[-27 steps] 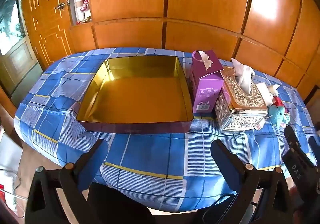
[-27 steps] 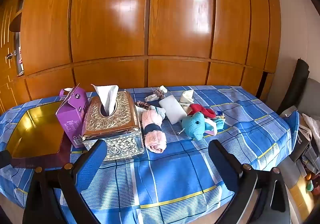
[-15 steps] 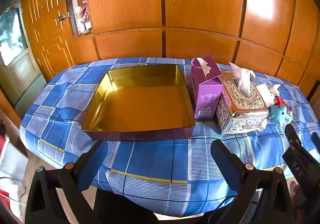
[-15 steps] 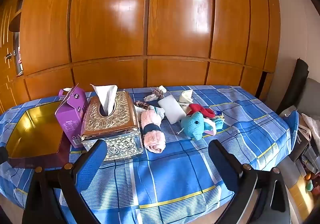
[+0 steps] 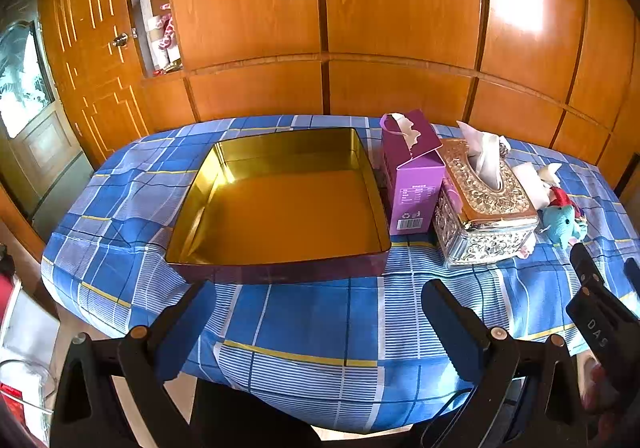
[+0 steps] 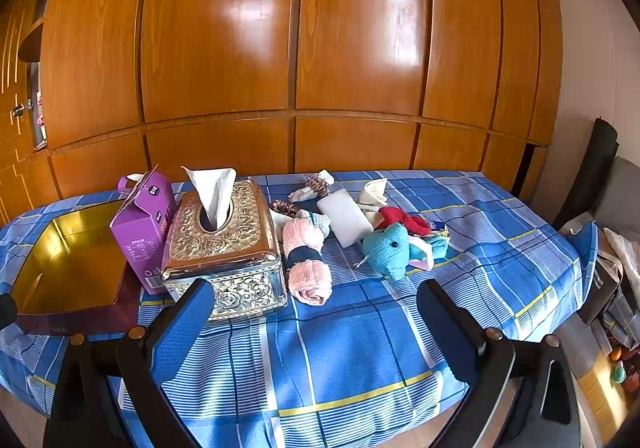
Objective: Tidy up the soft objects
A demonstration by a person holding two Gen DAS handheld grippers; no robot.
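- The desk [image 6: 360, 328] in front of you wears a blue plaid cloth, with a wooden panelled wall [image 6: 296, 47] behind it.
- A gold tin tray [image 5: 280, 215] with purple outer walls sits on the left part of the desk; nothing lies in it.
- An ornate metal tissue box [image 6: 224, 248] stands just right of the tray, a white tissue sticking up from its slot.
- A purple carton [image 6: 142, 232] stands between the tray and the tissue box, touching or nearly touching the box.
- Your soft things lie in a loose cluster right of the tissue box: a rolled pink towel [image 6: 308, 260] with a dark band, a teal plush toy [image 6: 390, 248], a white pad [image 6: 346, 217], a red cloth item [image 6: 404, 219] and some small pale pieces behind.
- Your left claw [image 5: 320, 324] is spread wide over the desk's near edge, facing the tray, holding nothing.
- Your right claw [image 6: 316, 324] is also spread wide and holds nothing, aimed at the towel and plush, well short of both.
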